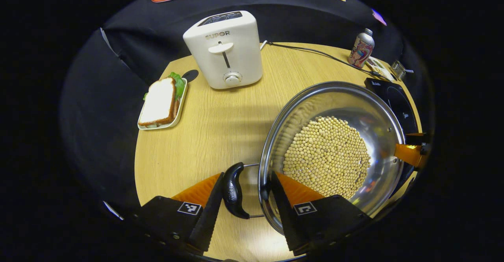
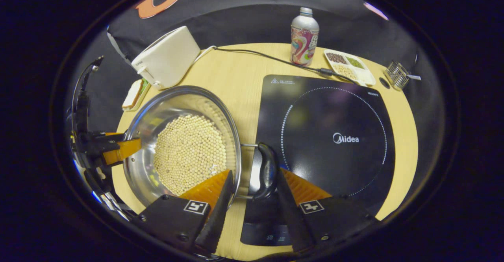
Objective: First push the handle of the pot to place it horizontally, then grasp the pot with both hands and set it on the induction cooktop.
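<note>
A steel pot (image 1: 378,120) holding soybeans (image 1: 327,155) stands on the round wooden table, just left of the black induction cooktop (image 2: 334,136). Both black side handles lie level. My left gripper (image 1: 247,174) straddles one handle (image 1: 233,191): one finger presses its outer side, the other sits inside the pot wall. My right gripper (image 2: 255,170) clamps the opposite handle (image 2: 267,171) and the rim the same way. That handle overhangs the cooktop's edge. Each view shows the other gripper across the pot (image 2: 185,96). Whether the pot's base touches the table is unclear.
A white toaster (image 1: 224,49) stands at the back, its cord running toward the cooktop. A sandwich on a small plate (image 1: 161,102) lies left of it. A bottle (image 2: 304,37), a divided snack tray (image 2: 348,67) and a small wire basket (image 2: 397,74) sit behind the cooktop.
</note>
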